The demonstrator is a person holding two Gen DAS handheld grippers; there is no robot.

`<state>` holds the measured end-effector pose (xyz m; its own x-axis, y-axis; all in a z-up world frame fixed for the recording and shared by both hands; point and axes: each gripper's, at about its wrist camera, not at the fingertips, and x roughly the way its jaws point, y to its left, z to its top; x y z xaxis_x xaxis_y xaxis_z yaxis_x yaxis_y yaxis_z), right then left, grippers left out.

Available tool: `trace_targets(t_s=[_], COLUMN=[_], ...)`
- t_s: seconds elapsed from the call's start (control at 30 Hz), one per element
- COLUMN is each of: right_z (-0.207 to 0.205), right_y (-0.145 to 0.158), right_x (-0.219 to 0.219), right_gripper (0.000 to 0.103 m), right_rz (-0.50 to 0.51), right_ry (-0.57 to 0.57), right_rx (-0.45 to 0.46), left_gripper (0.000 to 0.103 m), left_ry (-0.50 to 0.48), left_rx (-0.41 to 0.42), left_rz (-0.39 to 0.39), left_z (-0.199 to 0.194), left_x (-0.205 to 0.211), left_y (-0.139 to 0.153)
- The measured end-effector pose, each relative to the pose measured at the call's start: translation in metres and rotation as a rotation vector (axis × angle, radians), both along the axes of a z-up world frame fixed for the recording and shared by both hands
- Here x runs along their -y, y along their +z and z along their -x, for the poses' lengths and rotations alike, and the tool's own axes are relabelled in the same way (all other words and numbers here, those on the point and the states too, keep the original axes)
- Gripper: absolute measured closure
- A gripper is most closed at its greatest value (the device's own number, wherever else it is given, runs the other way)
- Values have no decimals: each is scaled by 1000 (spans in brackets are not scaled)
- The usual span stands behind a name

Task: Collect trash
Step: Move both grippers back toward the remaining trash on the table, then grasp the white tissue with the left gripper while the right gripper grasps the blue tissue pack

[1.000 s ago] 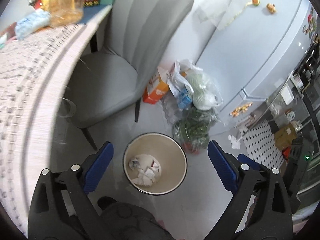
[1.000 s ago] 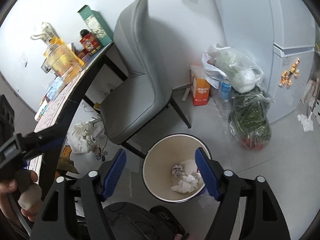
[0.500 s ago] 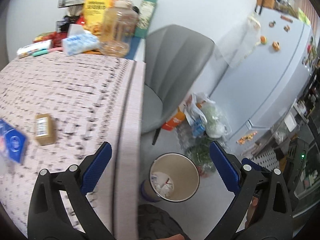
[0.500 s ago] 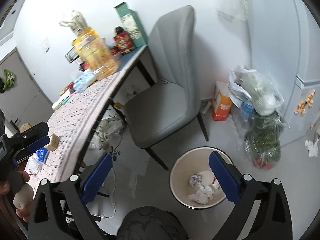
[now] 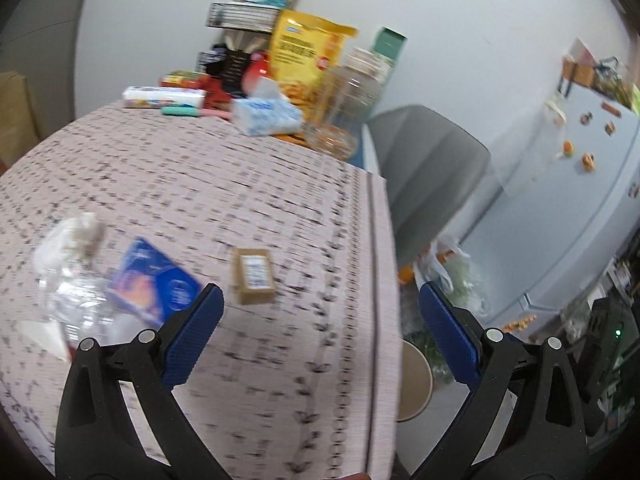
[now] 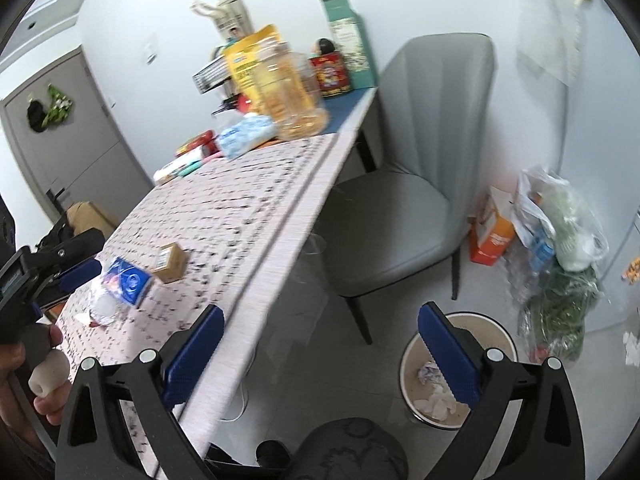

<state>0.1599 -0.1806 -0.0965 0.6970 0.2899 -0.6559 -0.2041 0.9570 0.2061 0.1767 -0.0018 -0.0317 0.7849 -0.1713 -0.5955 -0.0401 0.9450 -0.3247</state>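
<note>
On the patterned table (image 5: 240, 184) lie a small brown box (image 5: 254, 276), a blue packet (image 5: 154, 282), a crumpled clear plastic wrapper (image 5: 76, 304) and a white tissue wad (image 5: 76, 232). My left gripper (image 5: 320, 332) is open and empty above the table's near edge, close to the box. My right gripper (image 6: 318, 350) is open and empty, held between the table edge and the round bin (image 6: 456, 372) on the floor, which holds crumpled paper. The box (image 6: 172, 257) and packet (image 6: 128, 280) also show in the right wrist view, with the left gripper (image 6: 60, 264) beside them.
A grey chair (image 6: 416, 184) stands at the table's end. Bottles, snack bags and a tissue pack (image 5: 266, 116) crowd the table's far end. Plastic bags (image 6: 560, 264) and an orange carton (image 6: 490, 232) sit on the floor by the fridge (image 5: 576, 184).
Both grippers have swung up and left from over the bin to the table. The box, packet and wrapper have come into view under the left gripper. Both stay open.
</note>
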Motion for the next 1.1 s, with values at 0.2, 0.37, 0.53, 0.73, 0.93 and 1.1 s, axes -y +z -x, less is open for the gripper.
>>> trace_targets(t_s=[0.2,0.37,0.53,0.73,0.93,1.1], right_z=[0,0,-1,-7,-17,-29], right_y=[3,10,14,13,3,-7], right_x=[-48,-90,-127,-169,-208,-236], right_gripper=[8,8,14,26,34,37], right_rz=[18,33,44,43,61,87], right_ry=[88,165,244,330,397,437], right_rx=[0,17,23,10,-23,-56], left_gripper=[6,6,6,6,11,20], left_ry=[73,139,190,233,259,263], left_rx=[8,7,2,-20,-50,-93], left_rz=[-2,7,15,22,35,46], left_z=[10,20,27,26,17,2], left_x=[-47,-85,-119,-154,-183,-199], left_y=[5,5,0,-9,-20,-33])
